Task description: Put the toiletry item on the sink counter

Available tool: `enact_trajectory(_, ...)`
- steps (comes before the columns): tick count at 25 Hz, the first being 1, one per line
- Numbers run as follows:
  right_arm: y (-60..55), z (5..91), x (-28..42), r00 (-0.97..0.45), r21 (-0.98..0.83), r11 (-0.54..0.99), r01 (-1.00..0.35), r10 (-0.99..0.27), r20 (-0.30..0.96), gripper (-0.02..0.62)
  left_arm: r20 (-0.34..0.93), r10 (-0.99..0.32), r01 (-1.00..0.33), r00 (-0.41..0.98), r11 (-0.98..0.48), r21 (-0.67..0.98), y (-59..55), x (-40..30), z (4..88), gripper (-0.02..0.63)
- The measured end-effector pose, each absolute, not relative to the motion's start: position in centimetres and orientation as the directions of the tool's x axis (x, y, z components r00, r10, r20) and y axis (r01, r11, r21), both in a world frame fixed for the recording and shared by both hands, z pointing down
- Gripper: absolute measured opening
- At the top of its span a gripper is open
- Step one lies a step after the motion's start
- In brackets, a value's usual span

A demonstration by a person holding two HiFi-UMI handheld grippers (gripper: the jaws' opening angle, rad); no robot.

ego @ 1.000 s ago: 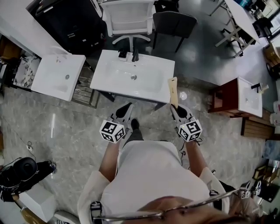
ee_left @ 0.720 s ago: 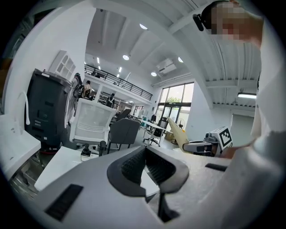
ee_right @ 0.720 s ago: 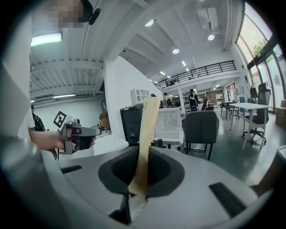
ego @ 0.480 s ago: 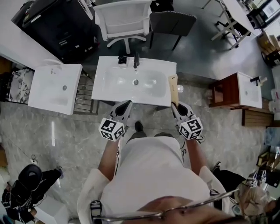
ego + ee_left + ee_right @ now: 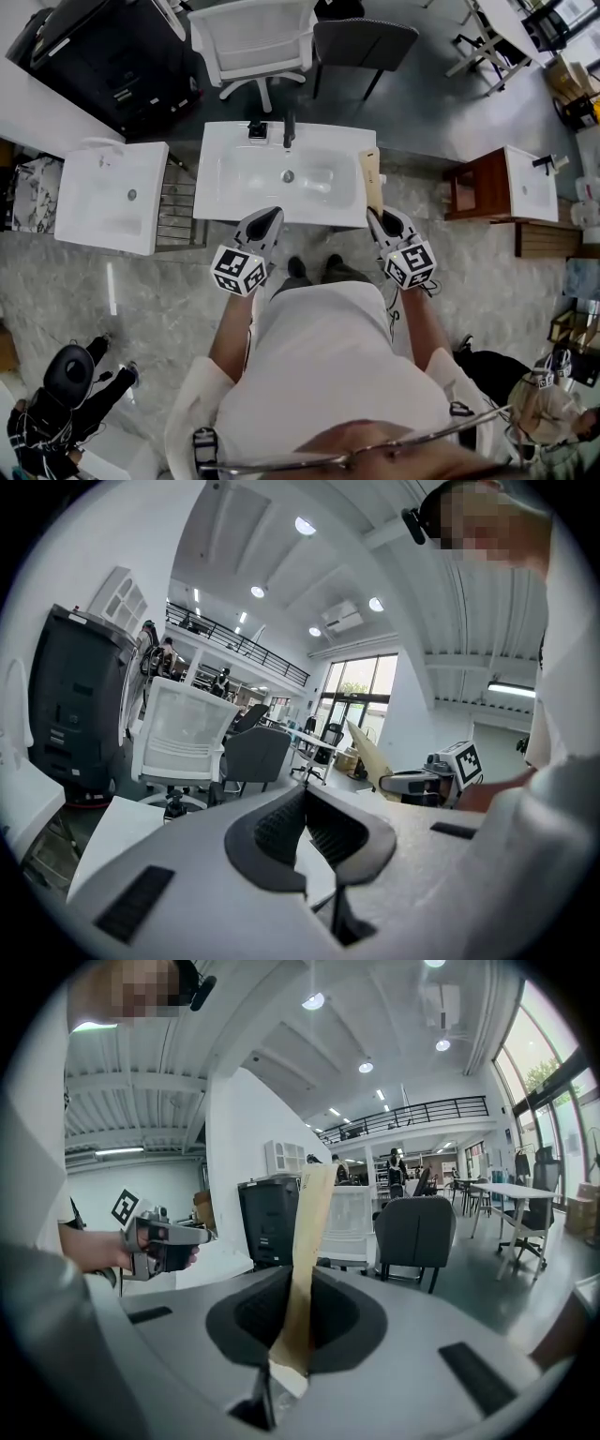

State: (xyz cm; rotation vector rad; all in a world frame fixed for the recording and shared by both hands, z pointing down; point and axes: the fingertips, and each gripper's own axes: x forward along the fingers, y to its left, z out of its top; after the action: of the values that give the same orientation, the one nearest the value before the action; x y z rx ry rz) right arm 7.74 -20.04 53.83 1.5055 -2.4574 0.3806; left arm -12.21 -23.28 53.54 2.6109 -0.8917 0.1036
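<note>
On marbled floor, a white sink counter stands near a mesh chair.

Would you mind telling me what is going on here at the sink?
A person stands facing a white sink counter with a gripper in each hand. The right gripper has its jaws clamped on a flat tan toiletry item, held upright by the counter's right edge and not yet set down. The left gripper is shut and empty.

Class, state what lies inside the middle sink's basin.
Only a drain shows in the basin. The right gripper's tan box overlaps the sink counter's right edge, hiding whatever lies beneath.
</note>
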Motion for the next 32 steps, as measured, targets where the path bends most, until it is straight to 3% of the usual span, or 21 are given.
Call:
enact_trajectory(18, -27.5, 56.0, 10.3, -0.586, -0.135, 0.581, -0.802, -0.723, 0.366, 0.041, 0.227, -0.682, -0.714, 0.695, -0.617, 0.332, -26.9, -8.5, 54.0, 0.003)
enact_trajectory(32, -34.3, 61.5, 13.2, -0.671, -0.110, 0.729, -0.676, -0.546, 0.502, 0.041, 0.296, -0.773, -0.820, 0.561, -0.470, 0.328, -29.4, -6.4, 56.4, 0.003)
